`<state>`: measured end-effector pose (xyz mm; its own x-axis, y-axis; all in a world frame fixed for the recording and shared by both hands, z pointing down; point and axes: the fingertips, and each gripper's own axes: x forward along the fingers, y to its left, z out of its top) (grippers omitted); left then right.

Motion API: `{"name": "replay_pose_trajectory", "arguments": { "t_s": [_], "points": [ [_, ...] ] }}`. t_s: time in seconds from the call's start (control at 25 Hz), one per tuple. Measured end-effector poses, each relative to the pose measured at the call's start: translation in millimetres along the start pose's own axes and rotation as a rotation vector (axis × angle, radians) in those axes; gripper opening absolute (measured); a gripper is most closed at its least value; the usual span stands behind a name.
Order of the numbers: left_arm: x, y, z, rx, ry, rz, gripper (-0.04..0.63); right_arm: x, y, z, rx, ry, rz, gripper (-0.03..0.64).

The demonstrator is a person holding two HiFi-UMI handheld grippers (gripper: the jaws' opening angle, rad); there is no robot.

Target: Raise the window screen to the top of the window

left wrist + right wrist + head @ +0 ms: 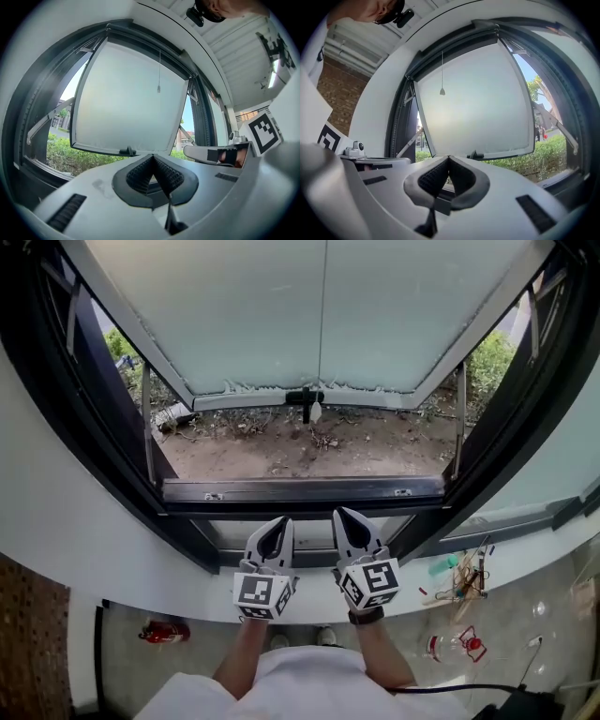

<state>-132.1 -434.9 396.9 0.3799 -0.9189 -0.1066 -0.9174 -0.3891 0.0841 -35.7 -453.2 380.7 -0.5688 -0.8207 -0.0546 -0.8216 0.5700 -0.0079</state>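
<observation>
Beyond open window sash (328, 315), soil (309, 451), shrubs (487, 357)

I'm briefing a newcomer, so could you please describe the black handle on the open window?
Start with the large frosted window sash swung outward over the bare soil. Follow its lower rail to the middle: the black handle sits there, the only dark fitting on that pale edge.

Two hand-held grippers (280, 521) (340, 514), one window sash (328, 315), perhaps one red extinguisher (164, 631)
</observation>
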Motion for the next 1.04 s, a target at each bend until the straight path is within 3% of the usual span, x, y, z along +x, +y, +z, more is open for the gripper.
{"name": "replay_pose_trajectory", "arguments": {
  "t_s": [0.48,1.04],
  "points": [
    [-10.5,-3.3,-3.7,-0.002,0.012,0.004,0.002,1.2,37.9,-8.2,-0.014,0.028,0.075,0.002],
    [-7.0,-5.6,-0.7,0.032,-0.001,-0.016,0.002,4.3,36.2,-9.5,-0.014,0.009,0.068,0.002]
  ]
}}
